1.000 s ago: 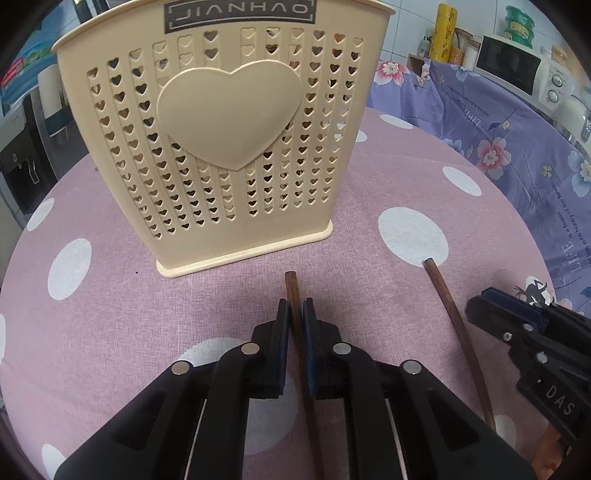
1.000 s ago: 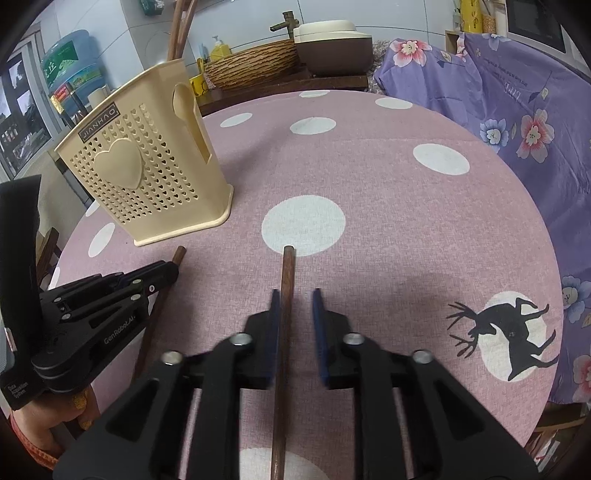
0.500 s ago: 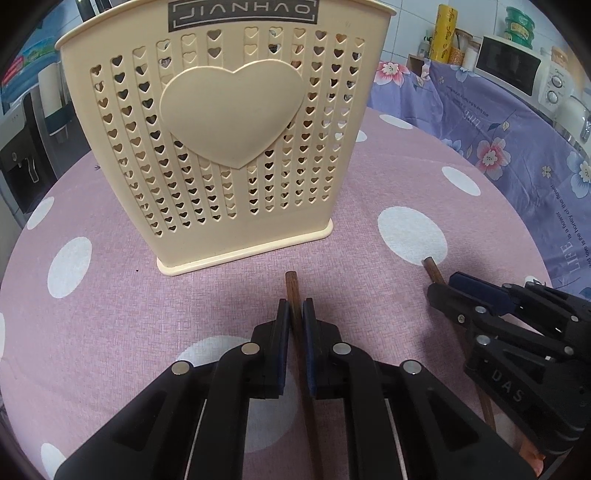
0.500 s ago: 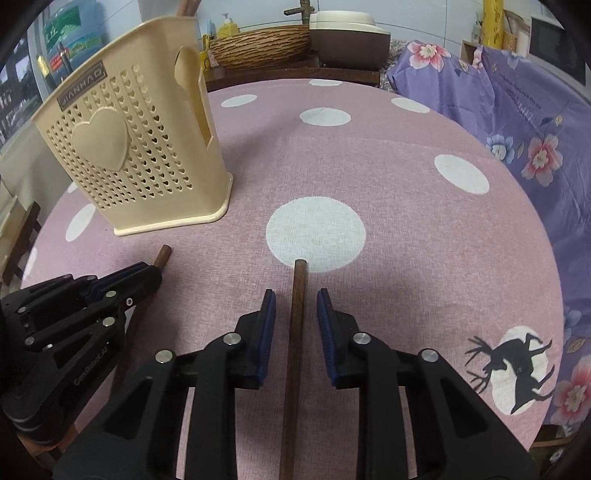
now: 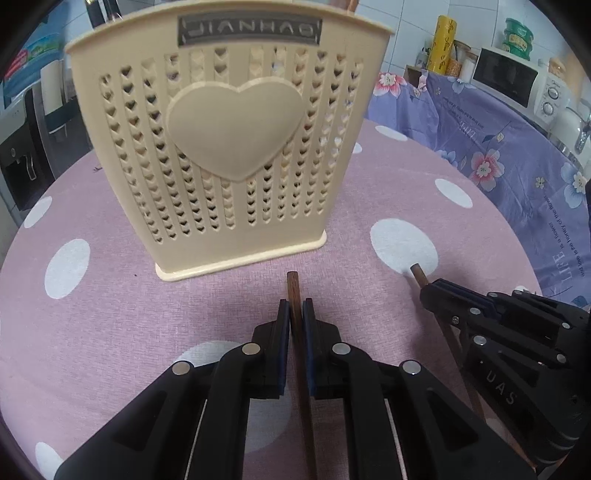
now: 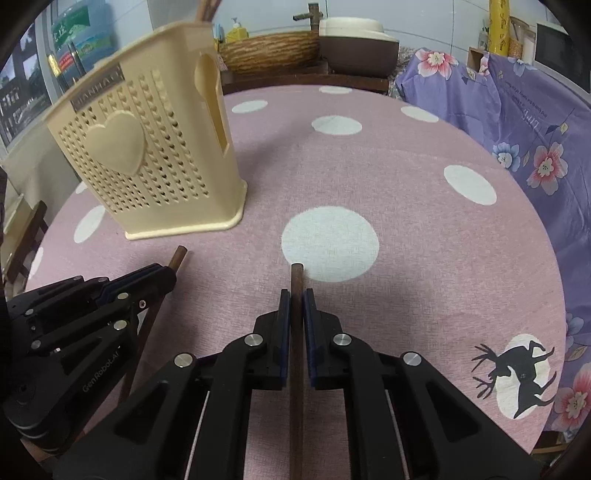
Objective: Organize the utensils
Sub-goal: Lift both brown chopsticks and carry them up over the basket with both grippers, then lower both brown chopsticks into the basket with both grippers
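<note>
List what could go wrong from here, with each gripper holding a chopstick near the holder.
1. The left gripper and right gripper each pinch a chopstick near one end, so the long free end may pivot or slip.
2. The grippers are close and may collide.
3. The holder looks light; a bump may tip it.

Home kitchen: microwave [image 5: 508, 79] far right, polka-dot table [image 6: 369, 192], wicker basket [image 6: 269, 50], soap bottle [image 6: 236, 31], floral cloth [image 5: 498, 147].
</note>
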{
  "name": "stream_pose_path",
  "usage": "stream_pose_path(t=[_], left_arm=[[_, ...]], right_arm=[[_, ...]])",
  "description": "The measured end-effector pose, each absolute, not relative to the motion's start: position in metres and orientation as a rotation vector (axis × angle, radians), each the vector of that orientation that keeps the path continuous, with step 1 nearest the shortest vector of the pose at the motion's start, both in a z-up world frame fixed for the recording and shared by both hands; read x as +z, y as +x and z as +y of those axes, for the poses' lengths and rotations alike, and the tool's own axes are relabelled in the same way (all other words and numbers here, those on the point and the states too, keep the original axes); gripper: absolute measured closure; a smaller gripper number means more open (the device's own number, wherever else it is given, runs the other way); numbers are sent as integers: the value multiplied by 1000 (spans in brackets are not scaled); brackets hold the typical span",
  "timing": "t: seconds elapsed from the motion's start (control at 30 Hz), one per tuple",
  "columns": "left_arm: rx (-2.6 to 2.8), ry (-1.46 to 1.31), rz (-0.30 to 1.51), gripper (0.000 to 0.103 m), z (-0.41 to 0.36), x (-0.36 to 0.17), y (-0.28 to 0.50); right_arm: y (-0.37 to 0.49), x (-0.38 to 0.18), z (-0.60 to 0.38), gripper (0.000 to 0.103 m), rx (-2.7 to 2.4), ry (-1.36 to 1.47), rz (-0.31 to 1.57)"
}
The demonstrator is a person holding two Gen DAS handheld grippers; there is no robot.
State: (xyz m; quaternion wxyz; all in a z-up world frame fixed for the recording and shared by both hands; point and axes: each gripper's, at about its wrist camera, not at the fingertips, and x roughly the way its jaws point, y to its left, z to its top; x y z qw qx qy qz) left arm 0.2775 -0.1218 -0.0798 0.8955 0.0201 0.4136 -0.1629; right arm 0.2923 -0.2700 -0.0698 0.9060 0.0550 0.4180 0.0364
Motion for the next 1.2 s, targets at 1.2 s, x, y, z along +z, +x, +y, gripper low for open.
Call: stream_pose_path(t=[1.2], left_arm=[[-389, -159, 450, 95, -40, 69, 195]], right_arm=[[213, 89, -288, 95, 238, 228, 473]])
